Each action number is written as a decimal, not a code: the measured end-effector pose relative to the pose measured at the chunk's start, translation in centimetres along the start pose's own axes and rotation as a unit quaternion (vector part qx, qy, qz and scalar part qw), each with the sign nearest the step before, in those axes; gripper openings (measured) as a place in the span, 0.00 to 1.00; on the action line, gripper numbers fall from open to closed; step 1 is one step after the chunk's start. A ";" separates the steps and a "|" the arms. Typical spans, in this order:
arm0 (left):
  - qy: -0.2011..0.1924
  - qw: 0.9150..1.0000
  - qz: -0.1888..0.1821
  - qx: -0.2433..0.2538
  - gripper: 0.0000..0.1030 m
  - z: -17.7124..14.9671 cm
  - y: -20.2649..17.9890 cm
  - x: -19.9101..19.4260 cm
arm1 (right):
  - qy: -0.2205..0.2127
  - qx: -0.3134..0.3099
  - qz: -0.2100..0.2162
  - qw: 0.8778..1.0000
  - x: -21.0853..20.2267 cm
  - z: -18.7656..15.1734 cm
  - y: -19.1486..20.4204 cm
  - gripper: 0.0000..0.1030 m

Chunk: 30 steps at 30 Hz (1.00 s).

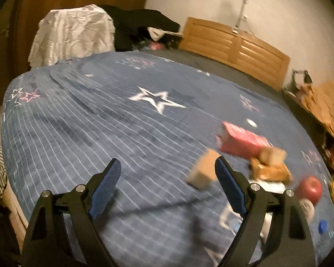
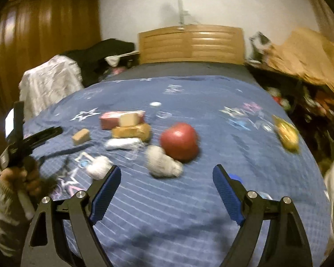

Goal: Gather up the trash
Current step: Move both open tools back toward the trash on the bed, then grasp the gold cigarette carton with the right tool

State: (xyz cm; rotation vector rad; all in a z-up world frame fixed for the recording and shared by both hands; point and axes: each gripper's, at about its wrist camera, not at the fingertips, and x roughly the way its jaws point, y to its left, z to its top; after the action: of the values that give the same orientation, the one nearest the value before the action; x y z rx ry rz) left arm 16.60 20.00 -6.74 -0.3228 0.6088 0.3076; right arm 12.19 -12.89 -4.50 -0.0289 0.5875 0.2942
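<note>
Both pairs of jaws stand wide apart with nothing between them. The right gripper [image 2: 167,175] hangs over bare blue quilt, and the nearest piece of litter sits just beyond its tips: a crumpled white tissue wad [image 2: 163,162], touching a red apple-like ball [image 2: 180,141] behind it. A second white wad [image 2: 99,166] lies just off the left fingertip, and a blue bottle cap [image 2: 235,176] peeks out behind the right one. The left gripper [image 1: 168,169] is over empty bedspread too, with a small tan box [image 1: 203,170] just beside its right finger. Further out on the star-patterned bedspread [image 2: 211,89] lie a pink carton [image 2: 113,119], a brown wrapped packet [image 2: 131,131], a flattened white wrapper [image 2: 122,143] and, well apart toward the right edge, a gold foil wrapper [image 2: 286,132]. I'd judge the tissue wads feather-light and squashy, so a pinch straight across the middle should hold them, though they may compress to almost nothing. The boxes look light but stiff, best taken across their narrow faces. The round red thing looks smooth and heavier, liable to roll on the soft quilt. Everything is motion-blurred, so finer detail is unclear.
</note>
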 end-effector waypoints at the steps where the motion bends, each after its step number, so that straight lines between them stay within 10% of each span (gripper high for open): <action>1: 0.004 1.000 0.002 -0.006 0.81 0.1 0.6 0.7 | -0.002 -0.009 0.009 1.000 0.5 0.6 0.7 0.87; 12: 0.077 0.994 -0.036 -0.061 0.81 -0.4 3.0 4.8 | 0.081 -0.030 0.064 0.994 13.6 6.9 7.0 0.95; 18: 0.077 0.993 -0.054 -0.075 0.81 -0.5 3.8 5.1 | 0.147 -0.014 0.019 0.989 20.5 6.9 7.3 0.95; 30: 0.080 0.992 -0.064 -0.080 0.81 -0.6 4.4 5.4 | 0.139 -0.008 -0.009 0.990 24.1 6.5 6.1 0.91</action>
State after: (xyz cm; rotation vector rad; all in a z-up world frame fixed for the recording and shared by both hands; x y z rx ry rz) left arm 18.86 24.72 -11.34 -0.5424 0.7189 0.2090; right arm 33.08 0.08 -12.05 -0.0920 0.8621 0.2791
